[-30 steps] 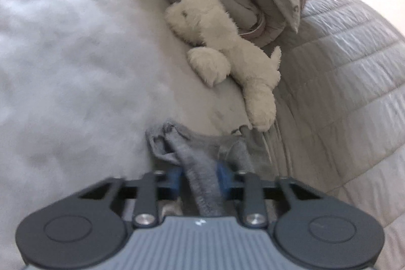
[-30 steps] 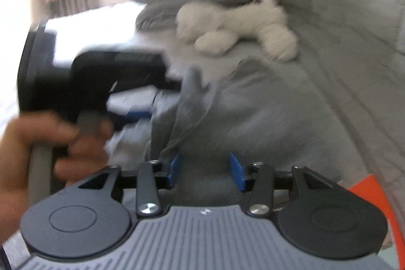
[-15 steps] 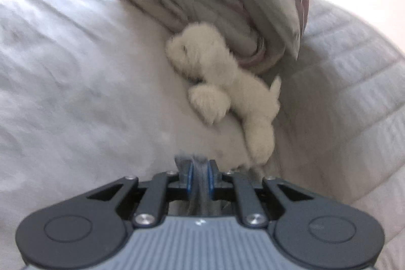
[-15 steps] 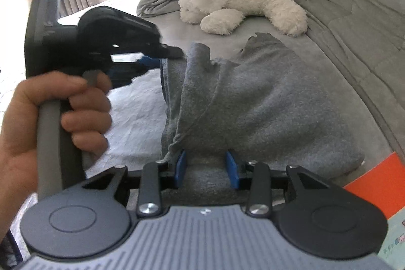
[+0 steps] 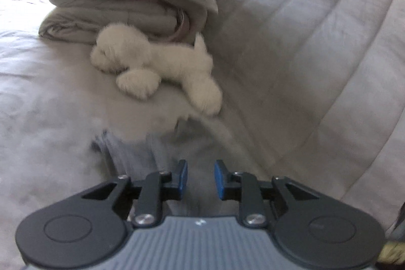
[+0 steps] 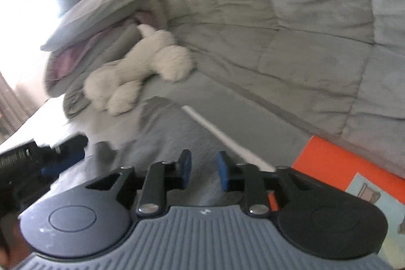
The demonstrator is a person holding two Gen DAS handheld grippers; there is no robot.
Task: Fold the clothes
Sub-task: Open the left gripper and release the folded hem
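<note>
1. Now the grey garment point(image 5: 162, 158) lies flat on the bed point(image 5: 45, 98), likely laid out for folding.
2. Left gripper point(image 5: 200, 176) is spread, pinching nothing; cloth sits beneath it and toward 11 o'clock.
3. Right gripper point(image 6: 204, 170) is likewise spread over the cloth.
4. Plush toy point(image 5: 157, 72) lies at 12 o'clock, apart.

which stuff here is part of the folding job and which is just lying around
Part of the job:
grey garment
left gripper, jaws open
right gripper, jaws open

Just lying about:
white plush toy
folded bedding stack
orange book
</note>
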